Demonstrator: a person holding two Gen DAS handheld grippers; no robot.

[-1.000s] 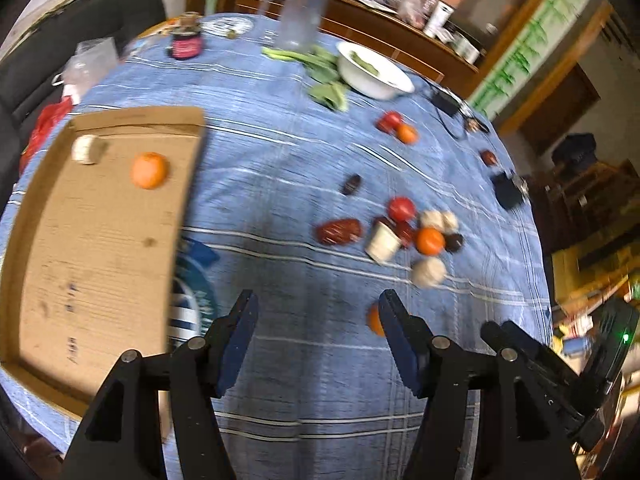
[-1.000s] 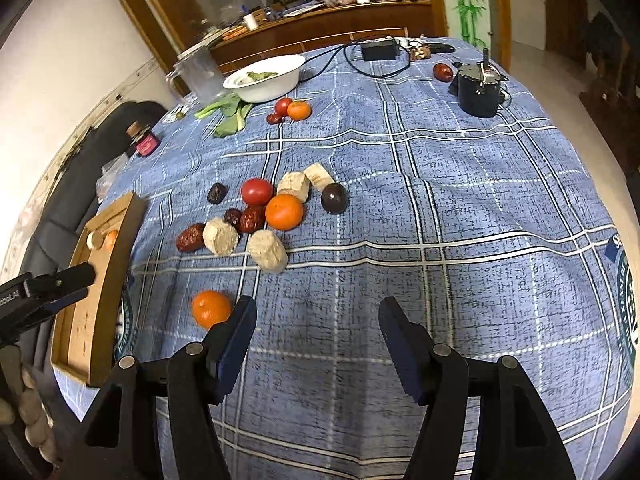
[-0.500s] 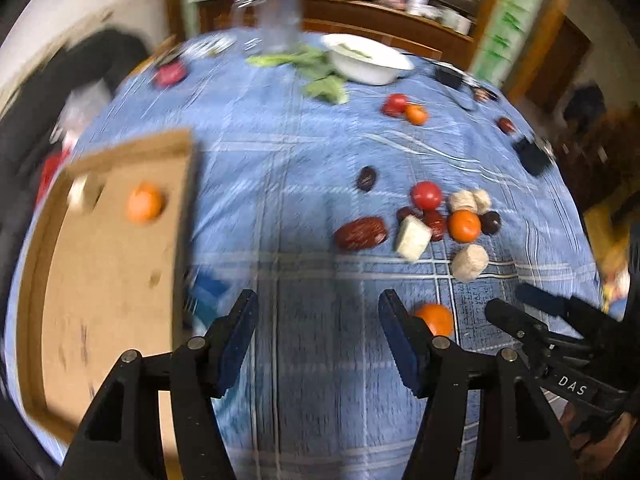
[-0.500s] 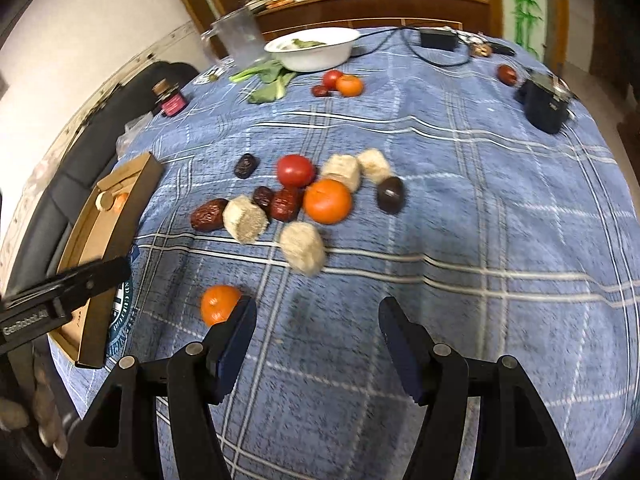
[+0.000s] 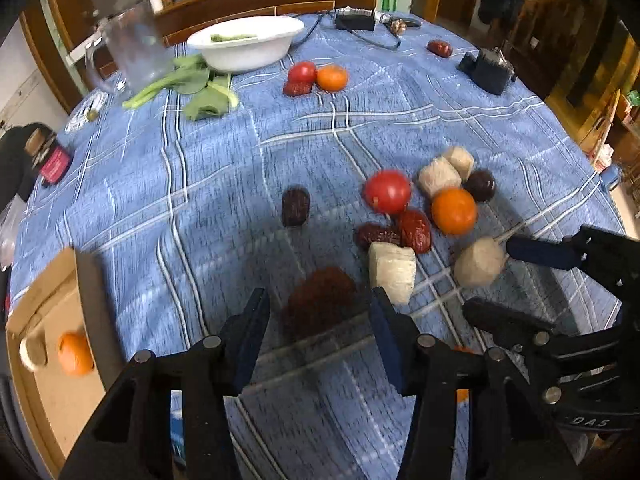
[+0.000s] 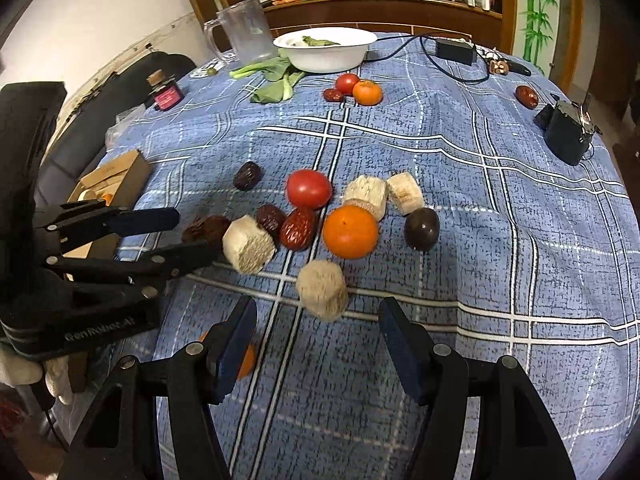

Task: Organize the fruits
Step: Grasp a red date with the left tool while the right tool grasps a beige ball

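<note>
My left gripper [image 5: 318,300] points down over a large dark red date [image 5: 320,304] on the blue cloth. Its jaws are closing with the date between them, and the pads stand clear of it. The right wrist view shows that left gripper [image 6: 196,236] astride the same date [image 6: 208,229]. My right gripper [image 6: 318,306] is open, just short of a round beige block [image 6: 322,294]. A loose orange [image 6: 246,360] lies half hidden behind its left finger. Just beyond sit a tomato [image 6: 309,188], an orange [image 6: 350,232], red dates [image 6: 298,228] and more beige blocks [image 6: 248,244].
A cardboard tray [image 5: 86,280] at the left edge holds an orange [image 5: 74,354] and a beige piece [image 5: 34,354]. Farther back are a white bowl [image 5: 246,42], greens [image 5: 200,88], a clear jug [image 5: 132,50], a small jar [image 5: 50,158] and a black device [image 5: 486,68].
My left gripper swung right from beside the tray to over the big date, sank, and its jaws narrowed. The right gripper came closer to the fruit cluster, up to the round beige block.
</note>
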